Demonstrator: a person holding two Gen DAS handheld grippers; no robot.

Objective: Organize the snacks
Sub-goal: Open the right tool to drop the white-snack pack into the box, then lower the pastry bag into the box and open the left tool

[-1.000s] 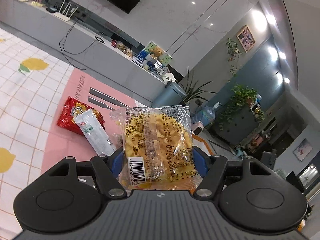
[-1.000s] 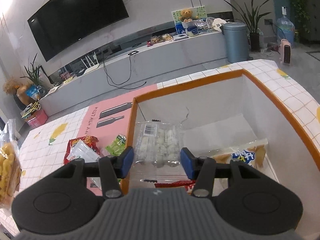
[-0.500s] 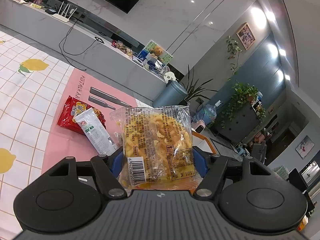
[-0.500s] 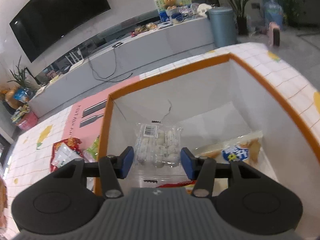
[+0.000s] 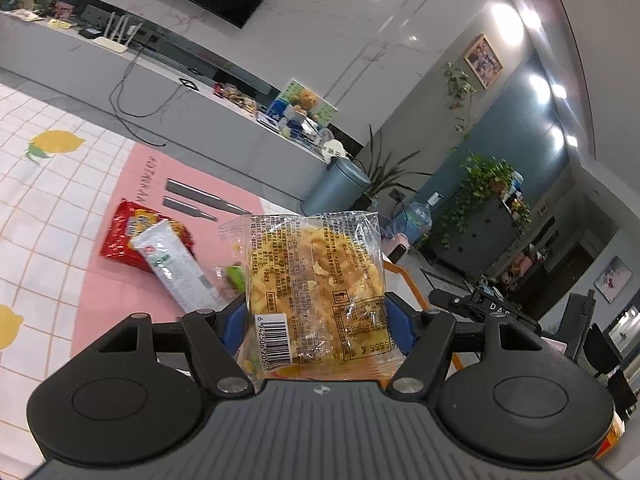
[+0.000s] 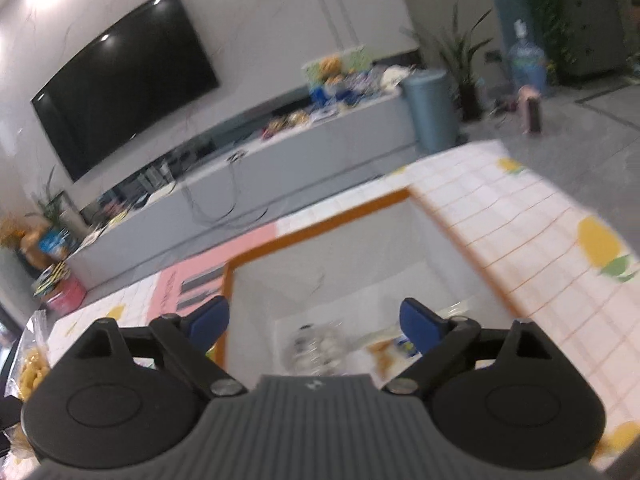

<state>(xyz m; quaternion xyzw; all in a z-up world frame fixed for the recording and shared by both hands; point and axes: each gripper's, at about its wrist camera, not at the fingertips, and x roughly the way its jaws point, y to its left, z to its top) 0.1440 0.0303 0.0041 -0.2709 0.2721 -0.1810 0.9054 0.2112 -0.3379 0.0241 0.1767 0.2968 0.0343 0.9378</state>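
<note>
Now the left gripper (image 5: pixel 316 330) clamps the yellow snack bag (image 5: pixel 316 284), while the right gripper's (image 6: pixel 316 322) jaws have just opened, empty.

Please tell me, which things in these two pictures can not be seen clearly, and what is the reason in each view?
- Left wrist view: the yellow snack bag in the left gripper hides the table behind it and most of the green packet.
- Left wrist view: the white packet covers part of the red bag.
- Right wrist view: motion blur; packets in the orange-rimmed box are unreadable under the open right gripper.
</note>
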